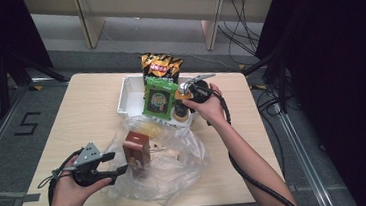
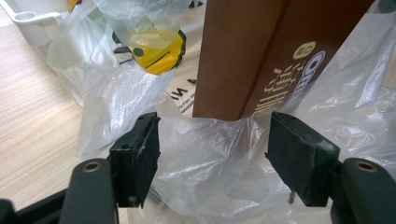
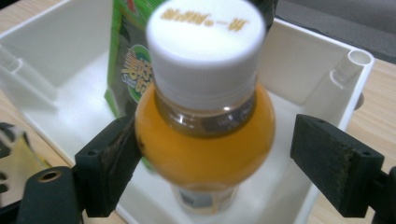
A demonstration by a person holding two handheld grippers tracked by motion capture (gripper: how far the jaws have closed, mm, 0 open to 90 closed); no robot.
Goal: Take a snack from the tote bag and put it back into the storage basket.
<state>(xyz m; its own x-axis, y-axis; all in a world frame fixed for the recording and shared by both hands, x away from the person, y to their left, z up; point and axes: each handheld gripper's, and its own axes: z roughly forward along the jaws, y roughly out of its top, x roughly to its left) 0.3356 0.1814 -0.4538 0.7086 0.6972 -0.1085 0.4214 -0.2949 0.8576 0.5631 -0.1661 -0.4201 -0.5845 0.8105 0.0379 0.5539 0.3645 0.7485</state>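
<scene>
So the right gripper (image 1: 186, 90) is over the white bin (image 1: 126, 95) at the far side of the table, with an orange juice bottle (image 3: 205, 135) standing upright in the bin between its jaws. The jaws are spread apart: the left pad looks like it's brushing the bottle's shoulder, the right one is clearly off it with a gap. So the bottle is basically on its own, next to a green snack packet (image 1: 159, 99) leaning in the bin, with a black and orange chip bag (image 1: 162, 67) behind.

The left gripper (image 1: 121, 161) sits near the front edge, jaws apart, with a fold of the clear plastic bag (image 1: 176, 164) bunched loosely between the pads, not pinched as far as I can tell. A brown box (image 1: 137, 153) stands upright inside the bag right ahead of it, and there's something yellow (image 2: 156, 56) deeper in.

What I'd worry about: pulling the right gripper out sideways could let that near pad drag the bottle and tip it onto the green packet. On the left, a snagged bit of plastic could tug the bag and knock the tall box over, it looks top-heavy standing like that
</scene>
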